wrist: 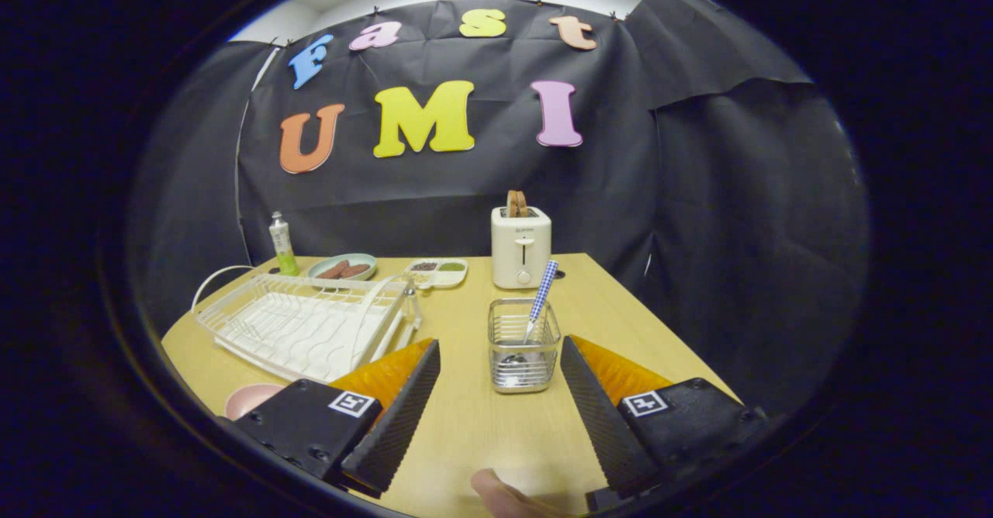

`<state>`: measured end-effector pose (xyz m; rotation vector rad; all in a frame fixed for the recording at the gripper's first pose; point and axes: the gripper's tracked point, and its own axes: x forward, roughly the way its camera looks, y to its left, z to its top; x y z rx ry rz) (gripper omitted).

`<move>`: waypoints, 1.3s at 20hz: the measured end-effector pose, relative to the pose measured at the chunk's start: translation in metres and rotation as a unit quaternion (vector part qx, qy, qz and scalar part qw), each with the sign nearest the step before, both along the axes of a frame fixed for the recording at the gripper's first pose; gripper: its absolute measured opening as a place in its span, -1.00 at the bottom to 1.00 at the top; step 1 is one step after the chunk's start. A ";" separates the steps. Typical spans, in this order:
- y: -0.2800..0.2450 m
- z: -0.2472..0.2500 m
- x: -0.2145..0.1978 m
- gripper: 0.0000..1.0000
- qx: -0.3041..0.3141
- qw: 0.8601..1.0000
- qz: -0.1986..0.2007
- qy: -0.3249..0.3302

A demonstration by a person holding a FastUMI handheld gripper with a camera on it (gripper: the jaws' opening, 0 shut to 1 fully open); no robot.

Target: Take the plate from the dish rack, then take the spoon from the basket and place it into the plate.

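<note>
Spoon [541, 293] stands handle-up in the wire basket [524, 345], checked handle leaning toward the toaster side, bowl end down among the bars. Basket sits on the table just ahead of the gripper [500, 394], roughly between the two fingers' line but beyond their tips. Jaws wide apart, holding nothing.

Pink plate [252, 398] sits on the table just beside the left finger, near side of the dish rack [302, 320], partly hidden by the finger body. Rack looks empty of dishes, so judging by that the plate step is done and the spoon step is in hand: approach phase, no contact yet.

Next move likely calls for: rise over the basket rim, narrow the jaws on the thin handle above the rim, lift straight up so the bowl clears the wires, then carry left to the plate. Handle is slim and tilted, so a slip or twist in the grip is a risk; the light basket could tip or drag.

A fingertip [504, 495] of the person shows near the gripper base.

Table [481, 433] is light wood. Further back: toaster [521, 245] with bread in the slot, a divided tray [437, 271], a green dish [342, 267] with sausage-like pieces, a small bottle [282, 243]. Black cloth wall behind, pale ceiling strip above.
</note>
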<state>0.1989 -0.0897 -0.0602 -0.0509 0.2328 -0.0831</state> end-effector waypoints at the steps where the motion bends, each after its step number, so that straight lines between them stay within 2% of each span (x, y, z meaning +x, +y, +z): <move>1: -0.006 0.001 0.007 1.00 -0.009 1.000 -0.002 0.000; 7: -0.029 0.015 0.046 1.00 -0.012 1.000 -0.008 -0.016; 12: -0.029 0.024 0.082 1.00 -0.015 1.000 0.002 -0.017; 16: -0.037 0.017 0.120 0.93 0.001 1.000 -0.013 0.017; 23: -0.045 0.005 0.167 -0.02 0.069 0.997 -0.009 0.037; 25: -0.048 -0.002 0.173 -0.15 0.097 0.994 -0.014 0.048; 26: -0.046 -0.004 0.173 -0.46 0.107 0.993 -0.012 0.050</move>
